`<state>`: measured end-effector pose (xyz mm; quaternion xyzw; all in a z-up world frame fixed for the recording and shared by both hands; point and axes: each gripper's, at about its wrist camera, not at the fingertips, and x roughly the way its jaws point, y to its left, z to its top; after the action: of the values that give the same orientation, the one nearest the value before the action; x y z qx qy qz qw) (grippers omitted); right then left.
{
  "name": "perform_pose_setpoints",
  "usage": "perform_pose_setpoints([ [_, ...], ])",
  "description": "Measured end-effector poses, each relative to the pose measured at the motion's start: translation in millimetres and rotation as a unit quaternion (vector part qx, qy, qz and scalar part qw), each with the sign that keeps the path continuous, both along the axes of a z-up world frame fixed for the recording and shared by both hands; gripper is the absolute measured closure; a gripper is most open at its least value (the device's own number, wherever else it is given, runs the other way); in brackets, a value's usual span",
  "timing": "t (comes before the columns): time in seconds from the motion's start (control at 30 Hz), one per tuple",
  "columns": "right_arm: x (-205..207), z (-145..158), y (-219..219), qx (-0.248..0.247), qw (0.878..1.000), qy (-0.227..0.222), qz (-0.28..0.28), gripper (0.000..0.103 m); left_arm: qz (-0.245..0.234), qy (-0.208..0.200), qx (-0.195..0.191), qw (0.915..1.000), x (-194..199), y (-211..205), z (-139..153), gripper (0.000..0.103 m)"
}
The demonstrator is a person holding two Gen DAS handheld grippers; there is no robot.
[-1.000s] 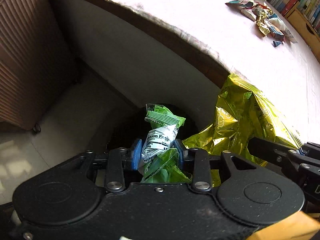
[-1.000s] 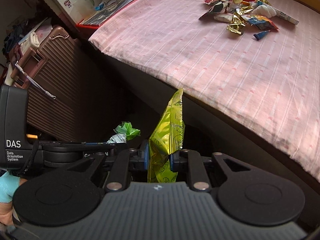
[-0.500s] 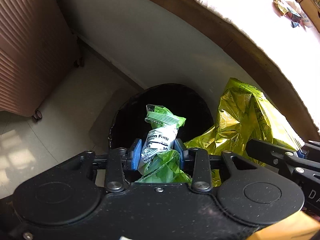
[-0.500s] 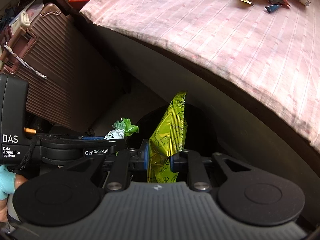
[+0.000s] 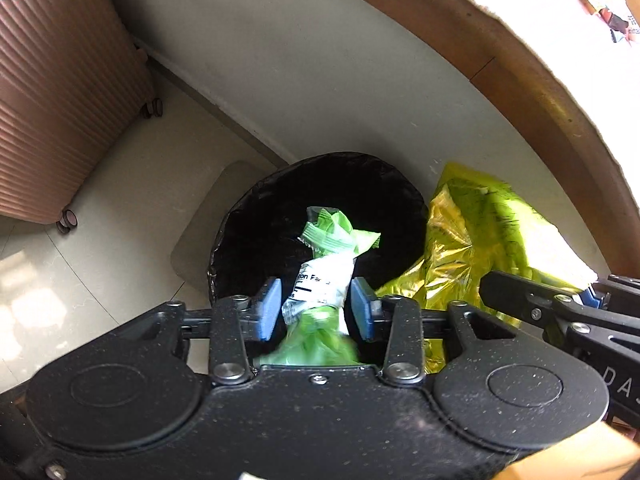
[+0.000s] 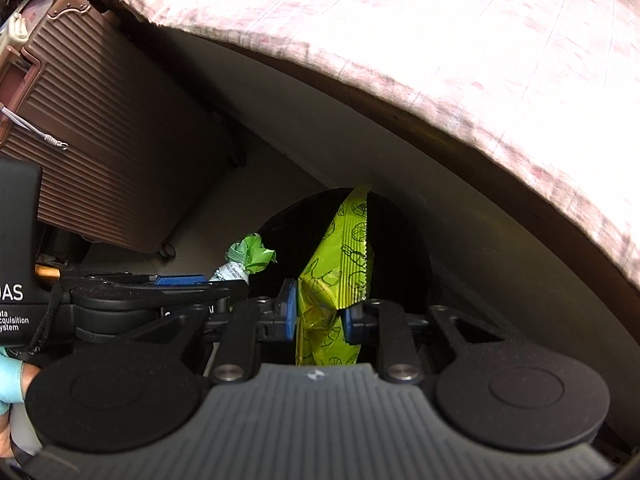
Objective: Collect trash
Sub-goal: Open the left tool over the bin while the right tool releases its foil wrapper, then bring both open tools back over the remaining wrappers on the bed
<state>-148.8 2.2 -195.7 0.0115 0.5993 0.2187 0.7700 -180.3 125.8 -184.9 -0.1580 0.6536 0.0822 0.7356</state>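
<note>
One round black-lined trash bin (image 5: 320, 216) stands on the floor beside the pink-sheeted bed (image 6: 460, 40). Above it, two claws point down: the right claw (image 6: 318, 316) opening around one yellow-green foil bag (image 6: 340, 276), the left claw (image 5: 316, 304) opening, pads clear of one green-white crumpled wrapper (image 5: 324, 272).

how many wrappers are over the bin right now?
2. The green-and-white wrapper sits between the opening jaws of the left claw; the yellow-green wrapper sits between the opening jaws of the right claw. Both hang above the black bin; its dark inside may hide more.
</note>
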Motion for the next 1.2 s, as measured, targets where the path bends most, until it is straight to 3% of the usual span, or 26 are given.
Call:
perform_pose_setpoints([
  [0.1,2.9,-2.3,0.3,0.003,1.0,-0.001,-0.002,0.047,0.007,-0.002,0.007,0.9999,1.8,-0.5,-1.0,0.045],
  [0.23,3.4,-0.4,0.0,0.003,1.0,-0.006,-0.002,0.043,0.017,-0.007,0.016,0.9997,1.7,0.0,3.1,0.028],
  [0.57,-0.7,18.5,-9.6,0.006,0.999,-0.028,-0.021,0.041,0.002,-0.031,0.022,0.9993,4.4,2.1,30.6,0.025],
  [0.73,-8.2,50.4,-22.5,0.009,0.998,-0.061,-0.031,0.041,-0.009,-0.08,0.024,0.9965,10.0,10.2,65.1,0.025],
  [1.0,5.1,123.4,-54.5,0.012,0.983,-0.147,-0.108,0.04,-0.059,-0.217,0.03,0.9739,52.7,18.8,151.2,0.018],
  [1.2,30.9,169.0,-66.3,-0.005,0.958,-0.217,-0.189,0.04,-0.114,-0.268,0.02,0.9565,107.1,5.2,198.1,0.018],
])
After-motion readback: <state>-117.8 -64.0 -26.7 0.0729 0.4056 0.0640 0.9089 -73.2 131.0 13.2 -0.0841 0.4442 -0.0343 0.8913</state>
